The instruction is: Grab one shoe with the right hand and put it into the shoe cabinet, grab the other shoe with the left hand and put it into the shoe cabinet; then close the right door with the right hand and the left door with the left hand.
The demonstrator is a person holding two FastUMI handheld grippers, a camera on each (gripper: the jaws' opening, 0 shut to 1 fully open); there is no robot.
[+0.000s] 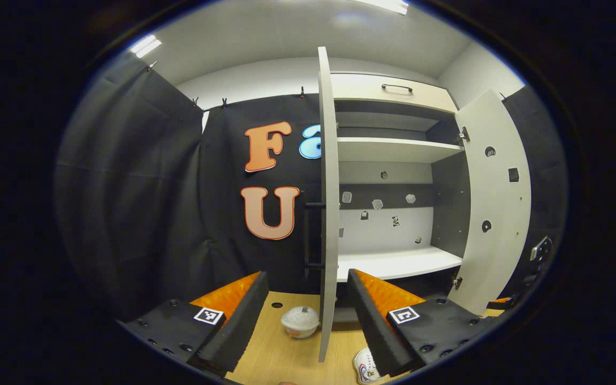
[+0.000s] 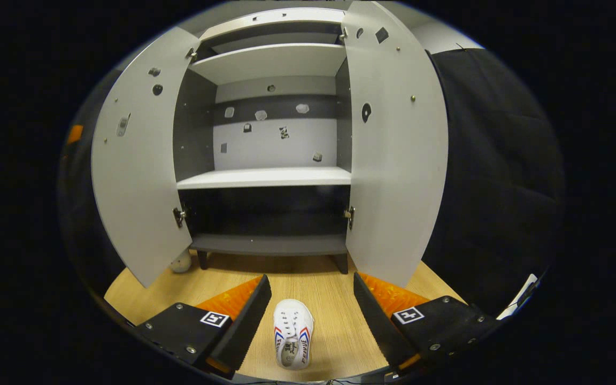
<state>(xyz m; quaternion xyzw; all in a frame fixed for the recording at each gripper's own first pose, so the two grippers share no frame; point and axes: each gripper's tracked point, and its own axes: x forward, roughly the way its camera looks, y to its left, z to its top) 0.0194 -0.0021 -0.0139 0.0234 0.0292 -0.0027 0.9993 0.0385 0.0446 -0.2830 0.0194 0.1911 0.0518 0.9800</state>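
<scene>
The shoe cabinet stands on the wooden floor with both doors swung wide, its pale shelves bare in both views. In the right gripper view the left door and the right door flank the opening; in the left gripper view the left door shows edge-on, its dark handle facing the black cloth wall. The right gripper hangs low in front of the cabinet with its fingers spread apart and holding nothing, and a white shoe lies flat on the floor between them, toe toward the cabinet, touching neither finger. The left gripper is likewise released, fingers wide either side of the door's edge. The other shoe sits on the floor just left of that door's lower edge. A small part of a white shoe peeks out beside the left gripper's right finger.
</scene>
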